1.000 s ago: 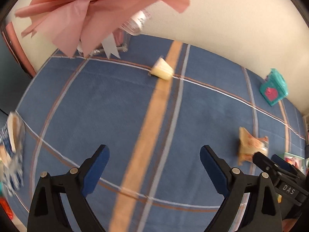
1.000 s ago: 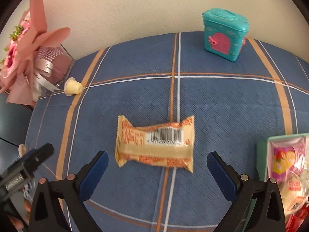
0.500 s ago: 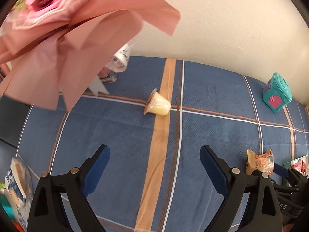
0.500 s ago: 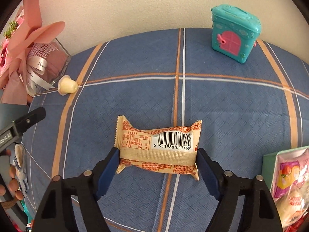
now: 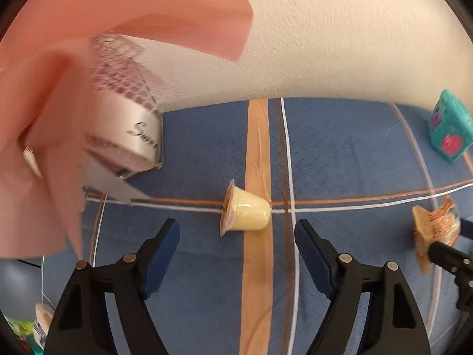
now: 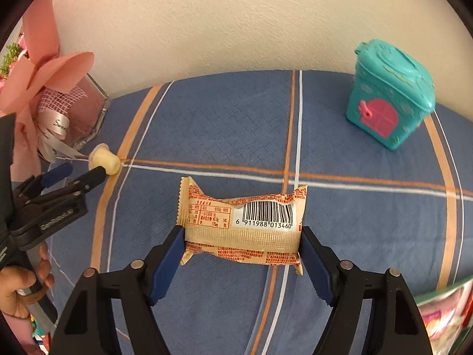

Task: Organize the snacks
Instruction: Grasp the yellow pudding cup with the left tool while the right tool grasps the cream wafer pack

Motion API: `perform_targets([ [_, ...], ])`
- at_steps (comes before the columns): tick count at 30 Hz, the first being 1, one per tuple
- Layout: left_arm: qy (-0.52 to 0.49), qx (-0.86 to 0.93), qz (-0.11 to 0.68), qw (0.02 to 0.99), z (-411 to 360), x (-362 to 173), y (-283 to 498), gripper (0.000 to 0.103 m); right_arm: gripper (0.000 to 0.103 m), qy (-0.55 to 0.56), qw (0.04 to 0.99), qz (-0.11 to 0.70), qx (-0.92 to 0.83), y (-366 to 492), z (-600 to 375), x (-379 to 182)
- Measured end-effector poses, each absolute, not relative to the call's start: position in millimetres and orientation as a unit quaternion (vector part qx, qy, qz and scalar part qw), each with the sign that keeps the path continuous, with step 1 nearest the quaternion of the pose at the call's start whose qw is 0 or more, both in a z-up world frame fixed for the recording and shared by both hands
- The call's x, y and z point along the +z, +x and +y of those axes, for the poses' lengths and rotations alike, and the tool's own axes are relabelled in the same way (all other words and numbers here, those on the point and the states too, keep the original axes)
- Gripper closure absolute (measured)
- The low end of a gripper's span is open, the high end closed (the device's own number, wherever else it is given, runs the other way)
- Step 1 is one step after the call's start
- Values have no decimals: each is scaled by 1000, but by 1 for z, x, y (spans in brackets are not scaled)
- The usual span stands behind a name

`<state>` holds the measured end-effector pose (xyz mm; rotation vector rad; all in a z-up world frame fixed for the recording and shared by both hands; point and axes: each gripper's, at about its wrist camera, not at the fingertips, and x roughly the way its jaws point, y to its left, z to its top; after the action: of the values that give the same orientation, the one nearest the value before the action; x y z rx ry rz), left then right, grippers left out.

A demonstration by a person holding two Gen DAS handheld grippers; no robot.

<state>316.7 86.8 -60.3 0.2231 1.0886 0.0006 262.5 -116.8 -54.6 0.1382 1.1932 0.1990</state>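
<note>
Closed in on both targets since a second ago. Right gripper (image 6: 241, 261) jaws narrowed from wide apart onto the ends of the wrapped snack cake (image 6: 241, 226); pads now touching both short ends, packet apparently still flat on the blue plaid tablecloth (image 6: 354, 236), barcode up. Left gripper (image 5: 236, 245) swung toward the jelly cup (image 5: 245, 213), jaws just been closing but still apart, nothing between them; cup lying on its side just ahead of the tips, on the orange stripe, beside the glass vase (image 6: 85, 115) of pink paper flowers (image 5: 74, 88).

Progress, as a guess: early to middle. Two snacks still loose on the cloth, one gripped but not lifted, one not yet gripped.

Containers: green tray (image 6: 437, 293) at right edge of the right wrist view, already holding some colourful packets, contents blurred, count unclear. Teal toy house box (image 6: 390, 100) at back near the wall, pink door shut, contents hidden.
</note>
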Motion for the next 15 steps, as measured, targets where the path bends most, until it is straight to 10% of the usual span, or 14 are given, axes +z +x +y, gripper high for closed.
perform_targets([
  [9,87,4,535,840,87,-89,337,58,24,45,822,559,101,272,-110,-60],
  [15,79,5,528,846,91,-86,328,61,24,48,820,560,105,268,-113,-58],
])
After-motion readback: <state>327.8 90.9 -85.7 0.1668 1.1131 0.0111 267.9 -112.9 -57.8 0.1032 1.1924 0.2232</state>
